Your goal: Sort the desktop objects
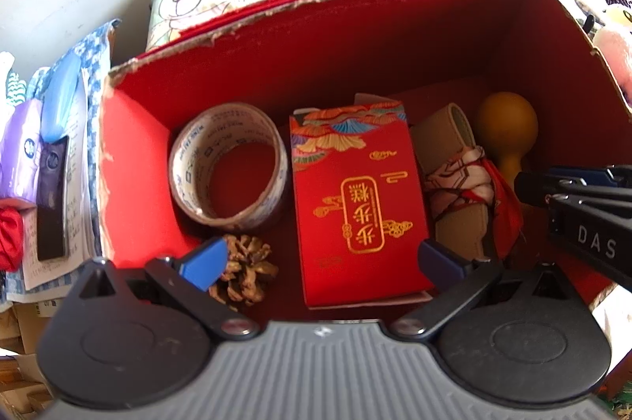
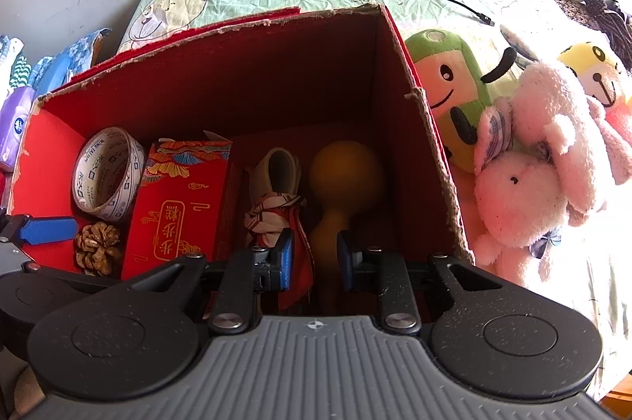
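We've got the mustard-yellow gourd-shaped wooden piece lying at the right end of the torn-rimmed red cardboard box, its narrow neck between our right gripper, jaws narrow, grip unclear. Little room there. Left gripper hangs wide over one glossy red carton, one tape roll, one pinecone. Four plush toys crowd outside, right.

one tape roll, one pine cone, four plush toys
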`<state>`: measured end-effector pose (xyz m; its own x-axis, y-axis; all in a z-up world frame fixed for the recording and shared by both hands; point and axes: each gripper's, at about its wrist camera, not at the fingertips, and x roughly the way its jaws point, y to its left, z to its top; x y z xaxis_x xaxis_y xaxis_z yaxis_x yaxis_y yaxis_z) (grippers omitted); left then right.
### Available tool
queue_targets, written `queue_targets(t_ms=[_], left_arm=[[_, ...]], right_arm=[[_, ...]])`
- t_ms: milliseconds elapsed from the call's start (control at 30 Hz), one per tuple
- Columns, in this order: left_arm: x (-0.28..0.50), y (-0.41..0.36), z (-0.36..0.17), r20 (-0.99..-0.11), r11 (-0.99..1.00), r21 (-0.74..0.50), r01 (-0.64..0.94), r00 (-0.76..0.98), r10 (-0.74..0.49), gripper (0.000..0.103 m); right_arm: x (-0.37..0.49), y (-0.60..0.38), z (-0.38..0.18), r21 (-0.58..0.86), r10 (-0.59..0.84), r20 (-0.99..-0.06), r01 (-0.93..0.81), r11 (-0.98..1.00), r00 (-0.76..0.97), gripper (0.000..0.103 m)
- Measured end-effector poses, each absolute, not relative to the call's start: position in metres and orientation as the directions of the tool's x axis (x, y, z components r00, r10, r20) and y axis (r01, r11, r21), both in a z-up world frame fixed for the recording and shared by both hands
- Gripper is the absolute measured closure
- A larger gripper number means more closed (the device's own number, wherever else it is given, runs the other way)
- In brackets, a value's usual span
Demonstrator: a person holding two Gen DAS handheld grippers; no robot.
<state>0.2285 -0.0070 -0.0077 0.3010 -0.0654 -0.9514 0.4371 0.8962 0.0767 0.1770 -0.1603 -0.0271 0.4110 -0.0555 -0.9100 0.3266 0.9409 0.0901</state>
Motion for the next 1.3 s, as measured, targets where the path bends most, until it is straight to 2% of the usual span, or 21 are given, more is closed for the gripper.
queue_targets(t_ms=[633,1300], left_arm=[[0.219,0.004,-0.011,-0.938,0.898,0.064,0.436,0.333,-0.095,0.001],[0.226,-0.001,-0.010,-0.937,0.910,0.036,0.413,0.330,-0.112,0.002]], right_arm=[[0.170,-0.145,-0.026,0.054,-0.085,-0.910,0.319,0.946,0.406,0.077],[0.172,-0.157,-0.023,0.080,-0.075,-0.904,0.339,0.937,0.421,0.077]])
